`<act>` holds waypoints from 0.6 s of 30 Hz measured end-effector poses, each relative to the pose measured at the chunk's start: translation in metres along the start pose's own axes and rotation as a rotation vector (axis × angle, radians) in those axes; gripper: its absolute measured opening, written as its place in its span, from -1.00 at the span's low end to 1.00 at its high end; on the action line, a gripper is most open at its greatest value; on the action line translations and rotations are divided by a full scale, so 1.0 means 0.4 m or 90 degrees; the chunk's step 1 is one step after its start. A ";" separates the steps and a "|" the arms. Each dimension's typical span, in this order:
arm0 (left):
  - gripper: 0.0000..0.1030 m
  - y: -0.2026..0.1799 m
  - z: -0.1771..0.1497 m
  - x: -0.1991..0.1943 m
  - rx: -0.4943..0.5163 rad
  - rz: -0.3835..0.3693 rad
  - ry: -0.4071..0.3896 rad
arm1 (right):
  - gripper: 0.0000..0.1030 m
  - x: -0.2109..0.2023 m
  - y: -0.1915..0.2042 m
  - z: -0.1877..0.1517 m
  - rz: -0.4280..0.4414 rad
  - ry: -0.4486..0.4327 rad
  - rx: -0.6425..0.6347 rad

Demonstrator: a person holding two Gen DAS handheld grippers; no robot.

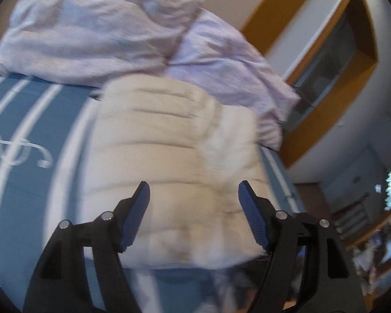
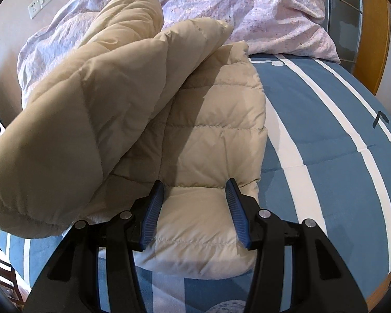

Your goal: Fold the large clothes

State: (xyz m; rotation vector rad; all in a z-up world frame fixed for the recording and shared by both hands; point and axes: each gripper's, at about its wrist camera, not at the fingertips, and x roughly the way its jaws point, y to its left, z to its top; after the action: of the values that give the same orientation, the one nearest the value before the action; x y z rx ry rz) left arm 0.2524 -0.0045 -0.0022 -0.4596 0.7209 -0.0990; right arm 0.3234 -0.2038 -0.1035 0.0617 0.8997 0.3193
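Observation:
A beige quilted puffer jacket (image 2: 208, 135) lies on a bed with a blue, white-striped sheet (image 2: 325, 120). One part of it is raised and folded over at the left (image 2: 91, 99). My right gripper (image 2: 194, 185) is open just above the jacket's near edge, holding nothing. In the blurred left wrist view the same jacket (image 1: 169, 156) fills the middle, and my left gripper (image 1: 194, 186) is open over it, empty.
A crumpled pale lilac duvet (image 2: 247, 10) is heaped at the head of the bed; it also shows in the left wrist view (image 1: 104, 31). A wall socket panel (image 2: 40, 1) is at upper left. A wood-framed window (image 1: 333, 52) is at right.

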 end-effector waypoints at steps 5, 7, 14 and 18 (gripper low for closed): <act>0.36 0.078 -0.022 0.036 -0.016 0.058 0.025 | 0.00 0.000 -0.004 -0.002 0.001 -0.002 0.005; 0.35 0.090 -0.044 0.051 -0.017 0.058 0.040 | 0.00 -0.001 -0.005 -0.001 0.001 -0.003 0.004; 0.35 0.046 -0.082 0.129 0.016 0.048 0.064 | -0.01 -0.021 -0.057 0.015 -0.028 -0.017 0.019; 0.35 0.031 -0.088 0.158 0.015 0.035 0.073 | -0.01 -0.056 -0.114 0.048 -0.062 -0.040 0.043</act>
State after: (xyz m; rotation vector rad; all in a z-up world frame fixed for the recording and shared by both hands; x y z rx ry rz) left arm 0.2758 -0.0218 -0.0697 -0.4133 0.8435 -0.0826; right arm 0.3366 -0.2522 -0.0831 0.0905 0.8481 0.1954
